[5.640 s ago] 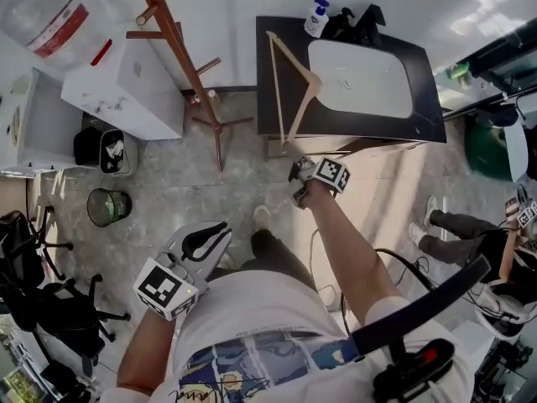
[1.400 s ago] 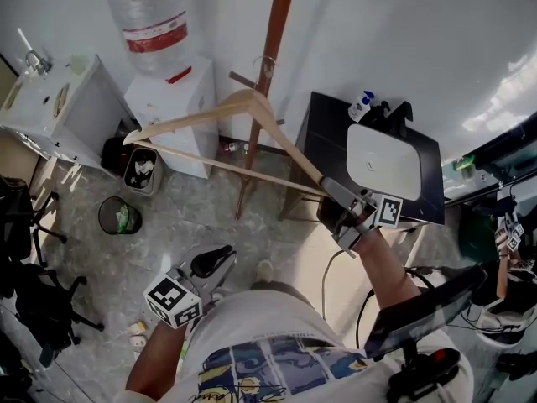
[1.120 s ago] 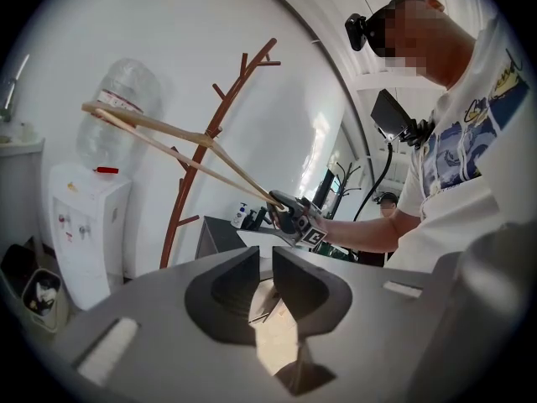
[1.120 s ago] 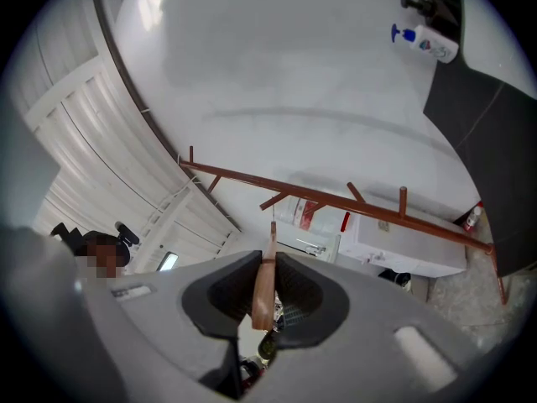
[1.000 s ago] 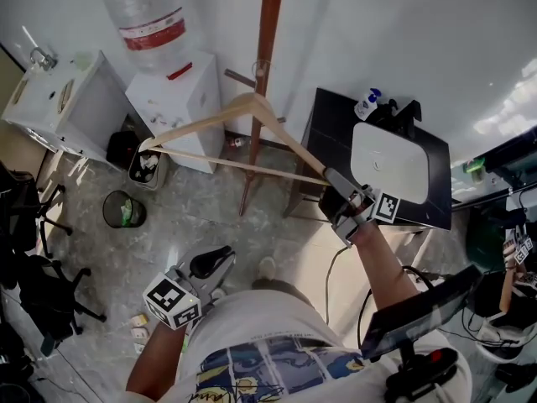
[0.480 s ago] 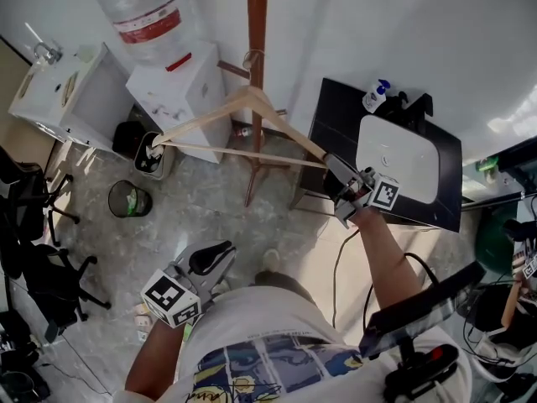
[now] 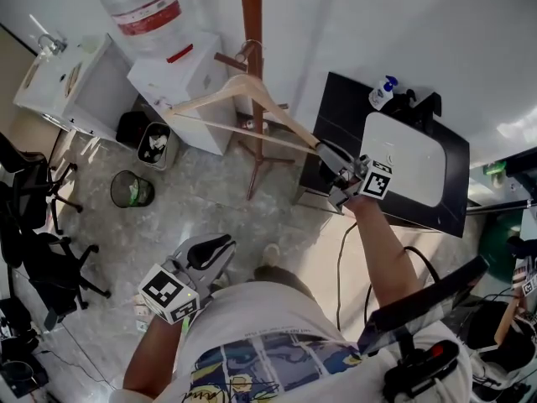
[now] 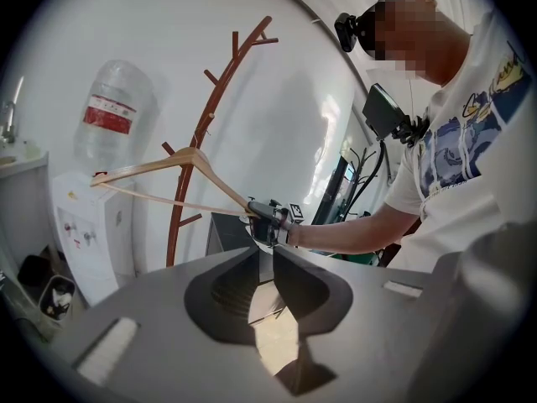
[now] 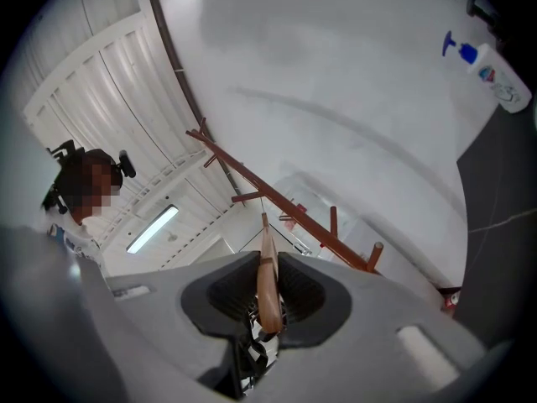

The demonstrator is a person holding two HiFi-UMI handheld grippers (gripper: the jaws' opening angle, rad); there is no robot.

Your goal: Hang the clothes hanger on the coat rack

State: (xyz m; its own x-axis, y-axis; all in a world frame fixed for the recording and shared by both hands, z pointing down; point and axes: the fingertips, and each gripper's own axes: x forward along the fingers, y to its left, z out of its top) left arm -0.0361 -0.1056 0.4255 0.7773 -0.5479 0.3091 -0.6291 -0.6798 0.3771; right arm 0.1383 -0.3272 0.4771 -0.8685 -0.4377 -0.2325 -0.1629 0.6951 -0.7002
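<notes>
The wooden clothes hanger (image 7: 243, 86) hangs out level beside the brown coat rack (image 7: 251, 7), its wire hook (image 7: 247, 50) right at a short peg on the pole; I cannot tell if the hook rests on it. My right gripper (image 7: 323, 149) holds the hanger's right arm tip between its pads, and its jaws are opening. In the right gripper view the hanger's end (image 9: 268, 280) stands between the jaws, with the rack (image 9: 277, 200) beyond. My left gripper (image 7: 214, 246) stays low by my body, shut and empty, facing the hanger (image 8: 189, 156).
A white water dispenser (image 7: 180, 82) with a big bottle (image 7: 138, 7) stands left of the rack, with two bins (image 7: 132, 189) beside it. At the right is a black table (image 7: 336, 107) with a white basin and a soap bottle (image 7: 382, 92). Office chairs (image 7: 33, 250) stand at the left.
My right gripper has carried the hanger down and toward the rack pole, rolling it; the hook now sits at the peg. My left gripper has barely shifted.
</notes>
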